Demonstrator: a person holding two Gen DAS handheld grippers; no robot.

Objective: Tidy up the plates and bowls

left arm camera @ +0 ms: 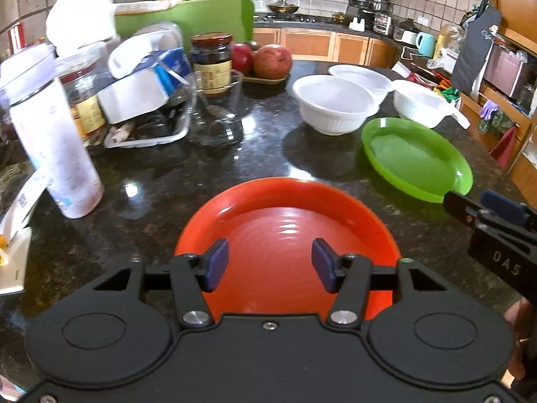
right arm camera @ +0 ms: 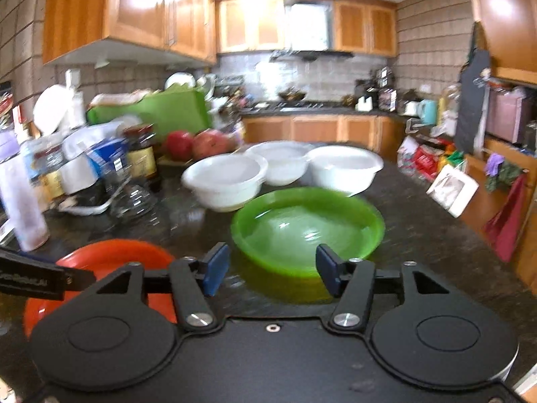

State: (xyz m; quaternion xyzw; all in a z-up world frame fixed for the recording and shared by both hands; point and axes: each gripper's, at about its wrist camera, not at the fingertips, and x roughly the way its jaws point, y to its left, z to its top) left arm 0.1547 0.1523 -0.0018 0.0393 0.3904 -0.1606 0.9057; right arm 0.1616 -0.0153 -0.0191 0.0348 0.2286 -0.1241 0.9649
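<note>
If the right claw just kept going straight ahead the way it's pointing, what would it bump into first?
Most likely the green plate: the right claw is open and aimed at its near rim. The white bowls sit farther behind it. Exact depth is hard to judge.

Counts — 3 white bowls point(left arm camera: 335, 104), 1 green plate point(left arm camera: 416, 158), 1 orange plate point(left arm camera: 285, 231), 2 red fruits point(left arm camera: 272, 60) — 1 dark jar point(left arm camera: 212, 62).

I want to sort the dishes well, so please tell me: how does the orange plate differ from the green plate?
The orange plate lies under the open left gripper; the green plate lies before the open right gripper. The orange plate shows ring ridges inside; the green plate looks smooth. The green plate sits nearer the white bowls. Both are round, shallow, empty and rest upright on the dark counter.
</note>
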